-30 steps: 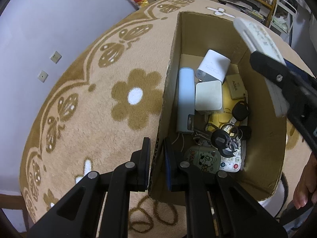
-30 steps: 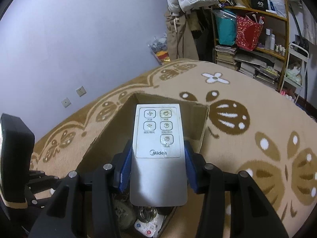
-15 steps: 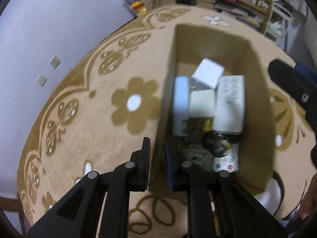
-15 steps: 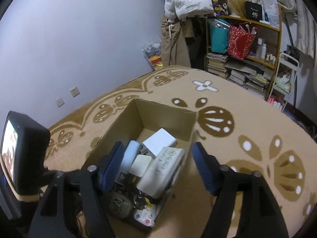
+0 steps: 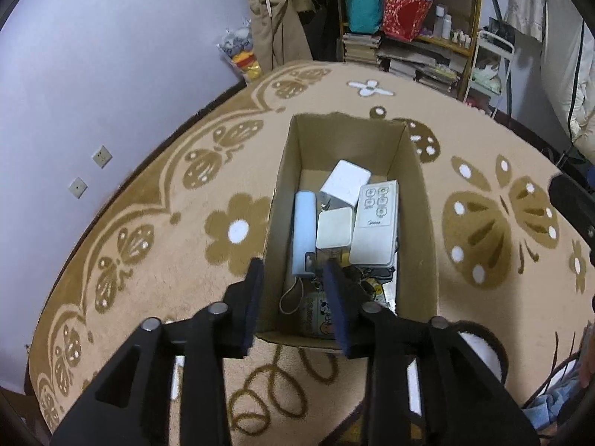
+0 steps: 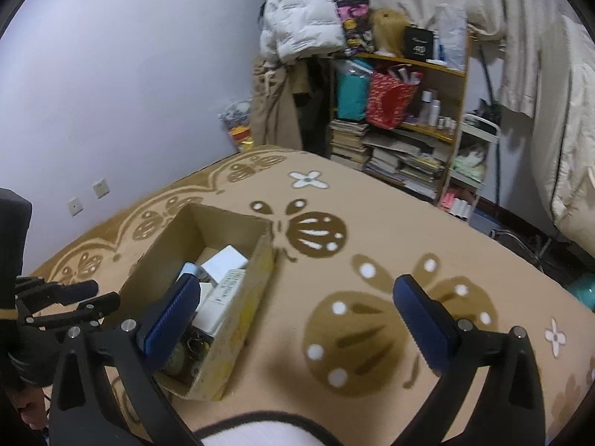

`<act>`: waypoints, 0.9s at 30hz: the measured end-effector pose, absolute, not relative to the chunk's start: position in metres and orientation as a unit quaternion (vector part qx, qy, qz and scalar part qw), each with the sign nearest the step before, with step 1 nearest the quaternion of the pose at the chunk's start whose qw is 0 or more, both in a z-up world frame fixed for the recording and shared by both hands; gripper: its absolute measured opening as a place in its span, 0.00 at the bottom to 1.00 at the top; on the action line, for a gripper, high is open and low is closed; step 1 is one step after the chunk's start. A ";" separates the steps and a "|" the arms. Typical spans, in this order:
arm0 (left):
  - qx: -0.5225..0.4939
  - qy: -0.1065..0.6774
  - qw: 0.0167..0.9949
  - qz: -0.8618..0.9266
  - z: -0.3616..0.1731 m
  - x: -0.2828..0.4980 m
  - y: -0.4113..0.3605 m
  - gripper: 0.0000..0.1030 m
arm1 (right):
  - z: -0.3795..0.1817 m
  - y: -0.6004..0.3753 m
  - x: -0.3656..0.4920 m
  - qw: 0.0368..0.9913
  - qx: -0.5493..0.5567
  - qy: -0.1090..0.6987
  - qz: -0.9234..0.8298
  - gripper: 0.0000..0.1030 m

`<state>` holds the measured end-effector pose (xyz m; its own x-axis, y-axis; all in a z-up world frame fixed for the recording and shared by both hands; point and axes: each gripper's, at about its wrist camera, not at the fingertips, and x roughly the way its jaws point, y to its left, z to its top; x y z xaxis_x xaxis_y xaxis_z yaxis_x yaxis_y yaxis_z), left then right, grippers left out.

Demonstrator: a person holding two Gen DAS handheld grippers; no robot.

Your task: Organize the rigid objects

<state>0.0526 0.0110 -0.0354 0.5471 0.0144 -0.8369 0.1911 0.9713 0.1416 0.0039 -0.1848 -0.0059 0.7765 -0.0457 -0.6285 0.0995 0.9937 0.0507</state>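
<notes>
An open cardboard box (image 5: 416, 171) stands on the patterned blanket and also shows in the right wrist view (image 6: 256, 278). Inside lie a white Midea remote (image 5: 375, 223), two white blocks (image 5: 344, 182), a pale blue cylinder (image 5: 304, 230), keys and small items. The remote shows edge-on in the right wrist view (image 6: 219, 301). My left gripper (image 5: 293, 304) is open and empty above the box's near left corner. My right gripper (image 6: 297, 316) is wide open and empty above the blanket, right of the box.
The beige blanket with brown butterflies (image 6: 372, 230) covers the surface. A cluttered bookshelf (image 6: 409, 119) with bags, books and bottles stands at the back. A purple wall with outlets (image 5: 100, 156) lies to the left. A white round object (image 6: 256, 431) sits at the near edge.
My right gripper opened and dropped the remote into the box, then pulled back to the right. My left gripper let go of the box's left wall, opened and rose.
</notes>
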 end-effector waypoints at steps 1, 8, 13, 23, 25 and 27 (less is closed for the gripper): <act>0.105 0.466 0.877 -0.047 -0.031 0.049 0.011 0.47 | -0.003 -0.188 -0.002 0.942 0.044 0.331 -0.044 1.00; 0.113 0.403 0.907 -0.048 0.001 0.018 0.004 0.85 | 0.007 -0.199 -0.046 0.940 0.031 0.336 -0.057 1.00; 0.105 0.361 0.925 -0.060 0.018 -0.015 0.000 0.97 | 0.015 -0.205 -0.075 0.943 0.038 0.321 -0.077 1.00; 0.142 0.301 0.940 -0.073 0.031 -0.074 -0.008 0.99 | 0.022 -0.209 -0.124 0.951 0.069 0.290 -0.079 1.00; 0.139 0.288 0.945 -0.062 0.036 -0.083 -0.005 0.99 | 0.020 -0.210 -0.130 0.952 0.073 0.285 -0.083 1.00; 0.132 0.283 0.948 -0.063 0.039 -0.090 -0.002 0.99 | 0.017 -0.209 -0.135 0.952 0.075 0.283 -0.085 1.00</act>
